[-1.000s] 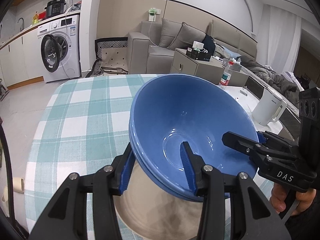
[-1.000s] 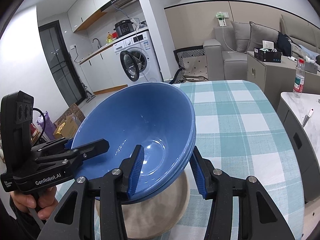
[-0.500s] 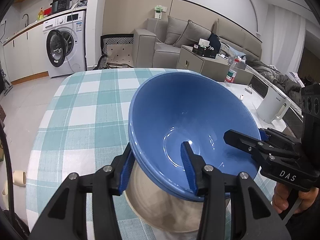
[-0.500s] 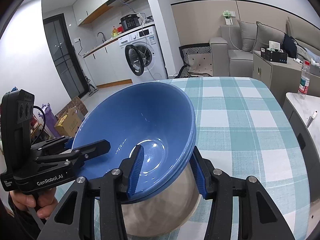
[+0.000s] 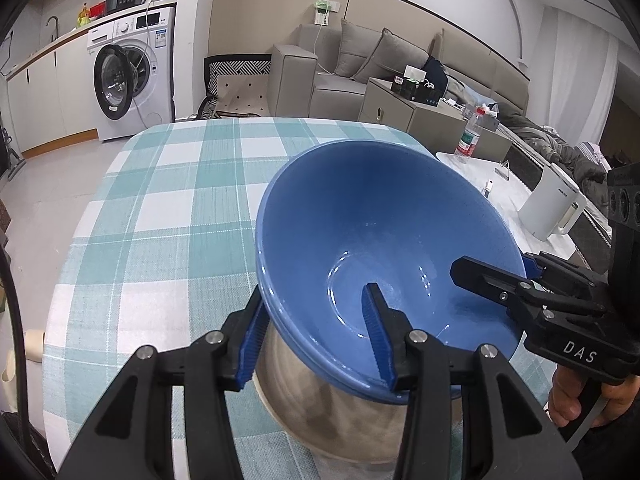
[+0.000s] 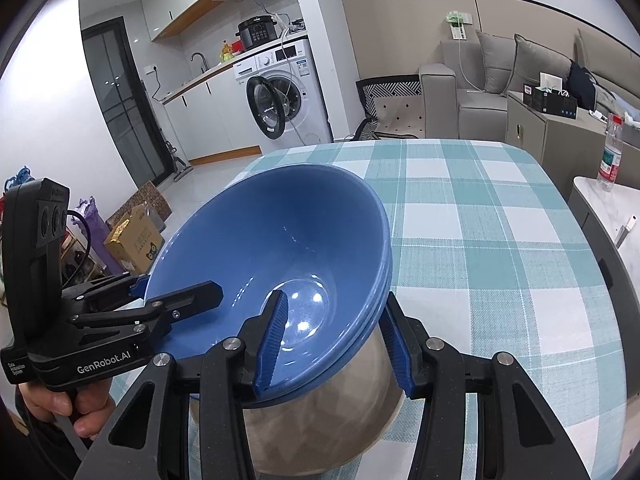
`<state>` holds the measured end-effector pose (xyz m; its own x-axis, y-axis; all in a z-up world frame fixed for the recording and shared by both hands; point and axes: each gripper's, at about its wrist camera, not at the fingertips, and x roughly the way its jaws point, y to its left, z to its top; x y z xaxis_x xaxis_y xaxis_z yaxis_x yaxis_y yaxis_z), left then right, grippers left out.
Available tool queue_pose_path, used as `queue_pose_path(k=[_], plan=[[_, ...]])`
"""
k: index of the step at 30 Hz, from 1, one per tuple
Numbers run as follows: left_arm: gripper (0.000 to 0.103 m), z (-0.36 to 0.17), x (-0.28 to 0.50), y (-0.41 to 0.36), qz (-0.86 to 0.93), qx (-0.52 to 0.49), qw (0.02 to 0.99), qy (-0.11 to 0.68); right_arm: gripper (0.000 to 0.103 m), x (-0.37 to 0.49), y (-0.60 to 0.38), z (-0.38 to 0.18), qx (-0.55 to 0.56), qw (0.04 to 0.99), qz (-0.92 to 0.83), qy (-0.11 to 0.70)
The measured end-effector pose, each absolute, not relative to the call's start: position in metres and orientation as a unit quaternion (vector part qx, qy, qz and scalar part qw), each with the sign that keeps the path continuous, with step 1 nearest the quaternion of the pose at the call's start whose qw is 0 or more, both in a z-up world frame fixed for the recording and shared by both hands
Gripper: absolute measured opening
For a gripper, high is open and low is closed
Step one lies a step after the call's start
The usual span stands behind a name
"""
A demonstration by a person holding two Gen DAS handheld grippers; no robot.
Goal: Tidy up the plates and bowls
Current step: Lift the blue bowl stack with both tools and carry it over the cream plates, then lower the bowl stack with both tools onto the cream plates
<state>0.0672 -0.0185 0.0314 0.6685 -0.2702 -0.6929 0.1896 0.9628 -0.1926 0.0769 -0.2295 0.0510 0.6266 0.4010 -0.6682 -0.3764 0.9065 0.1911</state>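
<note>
The checked desk (image 5: 168, 208) carries a grey plate (image 6: 320, 432), and above it the nested blue bowls (image 5: 372, 240) hang tilted, so uneven lowering could knock them against the plate. The left tongs (image 5: 316, 336) and right tongs (image 6: 332, 340) are each clamped across opposite rims, one finger inside and one outside; either pinch slackening would let the stack swing.

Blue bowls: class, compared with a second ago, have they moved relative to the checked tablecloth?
Yes. The stacked blue bowls, gripped by both grippers, now sit lower and nearer the tablecloth; more cloth shows beyond the rim.
</note>
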Motion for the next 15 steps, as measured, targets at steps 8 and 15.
queue_pose_path(k=[8, 15], plan=[[0.047, 0.0282, 0.0709, -0.0148, -0.131, -0.063, 0.913, 0.382, 0.049, 0.0818, -0.2290, 0.0491, 0.016, 0.903, 0.213, 0.374], [0.047, 0.0287, 0.0747, -0.0120, -0.129, -0.062, 0.914, 0.380, 0.049, 0.0836, -0.2266, 0.0491, 0.012, 0.904, 0.214, 0.371]])
